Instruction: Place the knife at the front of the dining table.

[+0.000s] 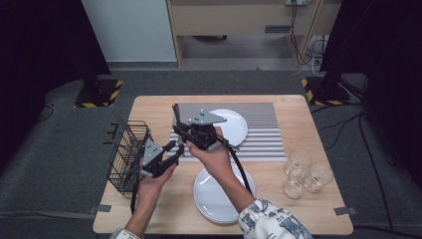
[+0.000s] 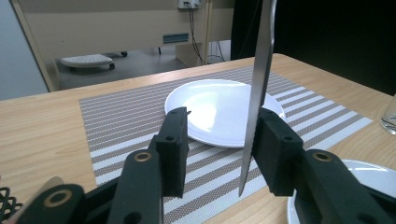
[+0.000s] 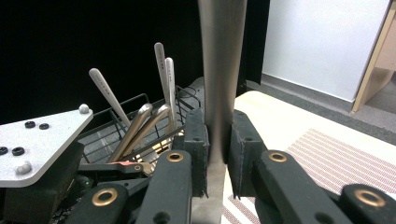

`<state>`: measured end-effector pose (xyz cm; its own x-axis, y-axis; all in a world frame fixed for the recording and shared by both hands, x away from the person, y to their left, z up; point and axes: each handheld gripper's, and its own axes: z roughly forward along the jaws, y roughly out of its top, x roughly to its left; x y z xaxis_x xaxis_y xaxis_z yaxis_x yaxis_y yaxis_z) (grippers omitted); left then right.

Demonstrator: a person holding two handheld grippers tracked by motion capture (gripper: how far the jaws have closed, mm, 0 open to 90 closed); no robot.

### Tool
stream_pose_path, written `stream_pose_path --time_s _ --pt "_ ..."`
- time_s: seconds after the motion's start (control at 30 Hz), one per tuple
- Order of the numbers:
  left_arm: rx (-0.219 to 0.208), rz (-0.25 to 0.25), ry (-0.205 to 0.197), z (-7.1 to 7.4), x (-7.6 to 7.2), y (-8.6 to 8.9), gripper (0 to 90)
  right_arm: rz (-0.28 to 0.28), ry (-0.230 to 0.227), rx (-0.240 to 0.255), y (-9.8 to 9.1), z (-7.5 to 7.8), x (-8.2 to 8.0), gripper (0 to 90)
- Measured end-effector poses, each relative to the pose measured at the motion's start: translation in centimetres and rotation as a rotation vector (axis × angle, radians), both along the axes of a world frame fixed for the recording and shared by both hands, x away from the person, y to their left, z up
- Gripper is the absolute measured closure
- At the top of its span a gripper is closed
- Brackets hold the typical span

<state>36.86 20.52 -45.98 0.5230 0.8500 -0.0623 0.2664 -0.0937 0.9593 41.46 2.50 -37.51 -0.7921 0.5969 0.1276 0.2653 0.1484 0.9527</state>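
A table knife (image 1: pixel 175 113) stands upright above the table's left middle, and my right gripper (image 1: pixel 185 133) is shut on it. In the right gripper view the two pads pinch the knife's handle (image 3: pixel 222 60), which rises out of the top of the view. In the left gripper view the serrated blade (image 2: pixel 261 70) hangs point down between the jaws of my left gripper (image 2: pixel 222 123). The blade lies against the right pad (image 2: pixel 275 140), with a wide gap to the left pad (image 2: pixel 173 140). My left gripper (image 1: pixel 175 149) sits just below and left of the right one.
A black wire cutlery basket (image 1: pixel 127 149) with several utensils (image 3: pixel 135 123) stands at the table's left edge. A white plate (image 1: pixel 234 127) lies on the striped placemat (image 1: pixel 259 129), and stacked plates (image 1: pixel 219 194) sit near the front. Three glasses (image 1: pixel 303 174) stand at the right.
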Motion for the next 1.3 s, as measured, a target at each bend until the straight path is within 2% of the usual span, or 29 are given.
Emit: stream_pose_path --time_s 0.33,0.53,0.77,0.97,1.3 --pt "0.006 -0.040 0.009 -0.02 0.24 -0.49 66.3 0.000 0.006 0.001 0.18 -0.29 0.07 79.5" --pt "-0.012 -0.054 0.018 -0.19 0.57 -0.35 73.4 -0.005 0.019 0.005 0.08 -0.67 0.18 79.5" --pt "0.002 -0.073 0.017 -0.38 0.70 -0.37 78.3 -0.007 0.028 0.010 0.08 -0.87 0.35 79.5" --pt "0.013 -0.096 0.027 -0.47 0.67 -0.52 86.7 -0.007 0.030 0.001 0.12 -0.94 0.38 79.5" --pt "0.018 -0.086 0.024 -0.49 0.57 -0.34 88.5 -0.006 0.034 0.007 0.20 -0.97 0.37 79.4"
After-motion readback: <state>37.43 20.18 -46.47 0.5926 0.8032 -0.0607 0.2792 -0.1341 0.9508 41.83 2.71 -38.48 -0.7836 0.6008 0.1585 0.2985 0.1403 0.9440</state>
